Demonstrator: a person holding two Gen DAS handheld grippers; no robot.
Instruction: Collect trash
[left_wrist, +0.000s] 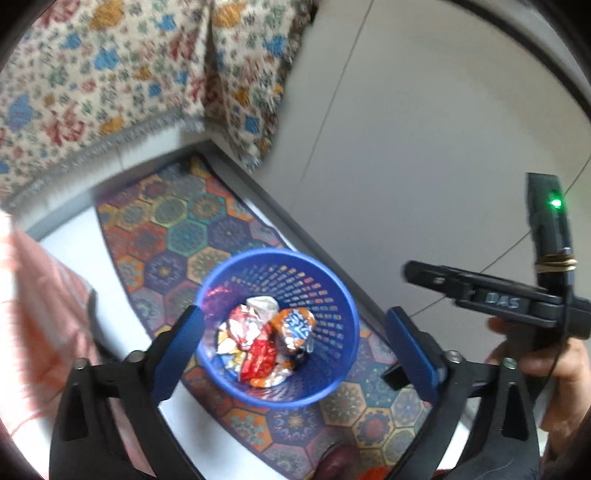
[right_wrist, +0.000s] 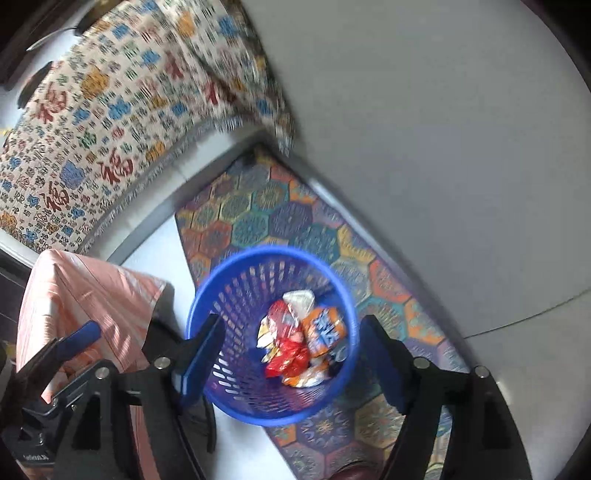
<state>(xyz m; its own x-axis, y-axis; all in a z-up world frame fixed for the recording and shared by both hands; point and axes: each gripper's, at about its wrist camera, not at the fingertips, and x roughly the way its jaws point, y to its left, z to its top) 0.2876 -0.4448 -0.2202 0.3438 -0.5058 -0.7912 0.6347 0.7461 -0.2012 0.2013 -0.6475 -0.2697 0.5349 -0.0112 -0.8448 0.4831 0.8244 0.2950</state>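
Observation:
A blue mesh basket (left_wrist: 328, 295) stands on a colourful rug and holds several crumpled wrappers (left_wrist: 266, 339), red, orange and silver. My left gripper (left_wrist: 295, 345) hangs open right above the basket, nothing between its blue pads (left_wrist: 177, 343). In the right wrist view the same basket (right_wrist: 236, 295) and wrappers (right_wrist: 299, 332) lie below my right gripper (right_wrist: 293, 356), also open and empty. A hand (left_wrist: 554, 362) holds the right tool's black body (left_wrist: 517, 302) at the right of the left wrist view.
The hexagon-patterned rug (left_wrist: 207, 229) lies on a pale grey tiled floor (left_wrist: 424, 129). A floral cloth (left_wrist: 110, 74) drapes over furniture behind. A pink striped fabric (right_wrist: 85, 288) lies close to the left of the basket.

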